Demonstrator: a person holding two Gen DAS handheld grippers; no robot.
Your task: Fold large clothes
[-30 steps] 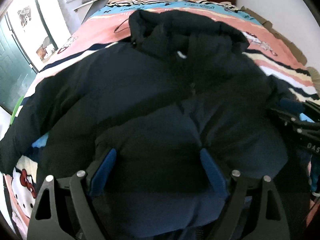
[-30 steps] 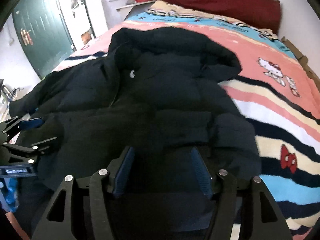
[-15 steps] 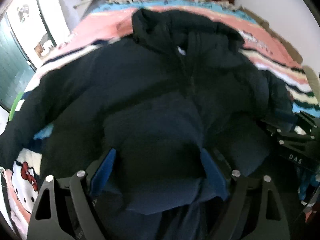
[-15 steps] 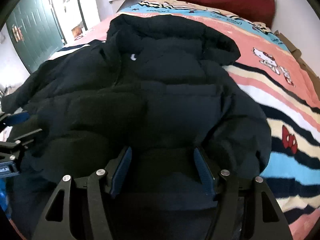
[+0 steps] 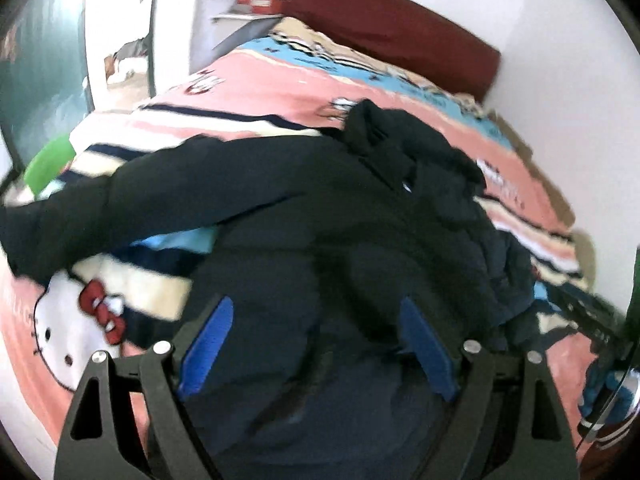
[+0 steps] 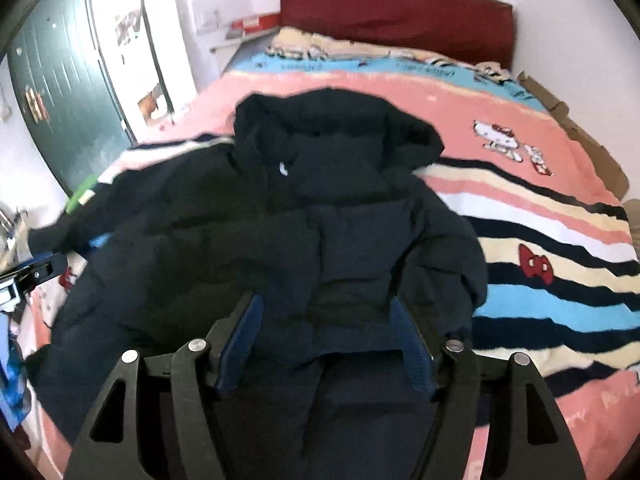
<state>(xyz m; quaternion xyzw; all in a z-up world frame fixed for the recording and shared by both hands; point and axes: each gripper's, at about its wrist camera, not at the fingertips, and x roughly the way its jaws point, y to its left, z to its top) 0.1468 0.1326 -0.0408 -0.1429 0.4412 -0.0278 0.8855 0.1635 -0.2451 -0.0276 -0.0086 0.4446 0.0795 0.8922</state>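
One dark jacket (image 6: 280, 240) sprawls across the striped bed (image 6: 540, 216), hood far, hem near. Its hem lies between the wide-spread jaws of the left gripper (image 5: 316, 344). The right gripper (image 6: 326, 340) straddles the hem too, jaws opening, pads apparently clear of the fabric.

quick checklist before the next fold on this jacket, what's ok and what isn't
1. Jacket fully on the bed: ok.
2. Hood lying flat toward the headboard: ok.
3. Outstretched sleeve folded in: not ok, it reaches toward the bed edge.
4. Left gripper free of cloth: cannot tell, jaws wide with jacket between them.
5. Right gripper released: cannot tell, jaws opening with the hem between them.
6. Lower part smooth: not ok, bunched.
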